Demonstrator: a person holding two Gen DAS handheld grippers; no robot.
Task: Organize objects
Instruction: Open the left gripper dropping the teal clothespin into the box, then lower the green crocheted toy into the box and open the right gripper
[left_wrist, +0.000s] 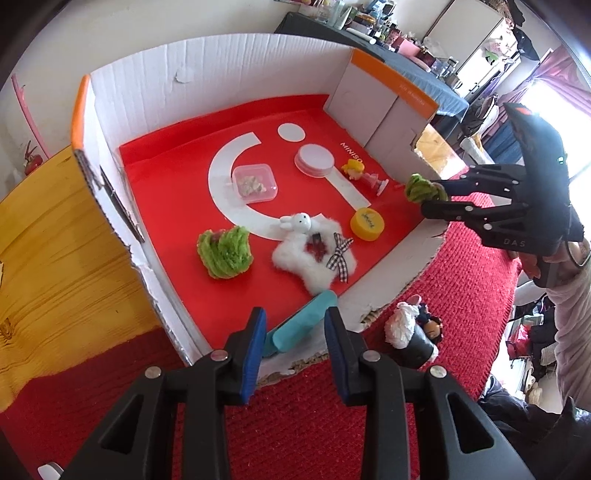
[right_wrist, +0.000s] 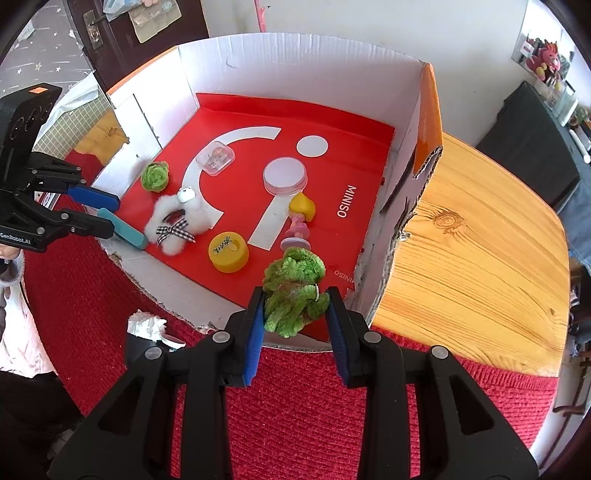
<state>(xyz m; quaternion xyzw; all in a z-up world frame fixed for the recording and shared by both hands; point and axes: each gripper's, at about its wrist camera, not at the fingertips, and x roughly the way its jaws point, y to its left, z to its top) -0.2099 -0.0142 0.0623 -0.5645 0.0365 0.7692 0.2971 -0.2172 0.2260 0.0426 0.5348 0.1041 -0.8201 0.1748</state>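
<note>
1. Box (left_wrist: 221, 66): white card walls, orange edges, red floor with white logo; near wall cut low, set on a red mat (left_wrist: 461, 266) over a wood table (left_wrist: 55, 240)
2. Left gripper (left_wrist: 295, 325): jaws apart, pads clear of the teal bar (left_wrist: 306, 321), which lies between them at the box's near left corner, one end over the low wall
3. Green tuft (left_wrist: 225, 253): on the floor, left side, near the left wall
4. Clear pink case (left_wrist: 255, 182): lid on, on the white arc, behind the tuft
5. White fluffy toy (left_wrist: 317, 258): small rabbit head, checked bow; centre of the floor, just beside the teal bar's far end
6. Round white-lidded jar (left_wrist: 316, 160): behind centre
7. Yellow tub (left_wrist: 367, 223): right of the fluffy toy, near the front edge
8. Figurine (left_wrist: 356, 170): yellow hair, pink stand, lying down, right of the jar
9. Right gripper (right_wrist: 295, 306): closed on a second green tuft (right_wrist: 295, 291), held over the box's near right corner
10. Doll (left_wrist: 413, 332): black and white, on the mat outside the box, in front of the low wall
</note>
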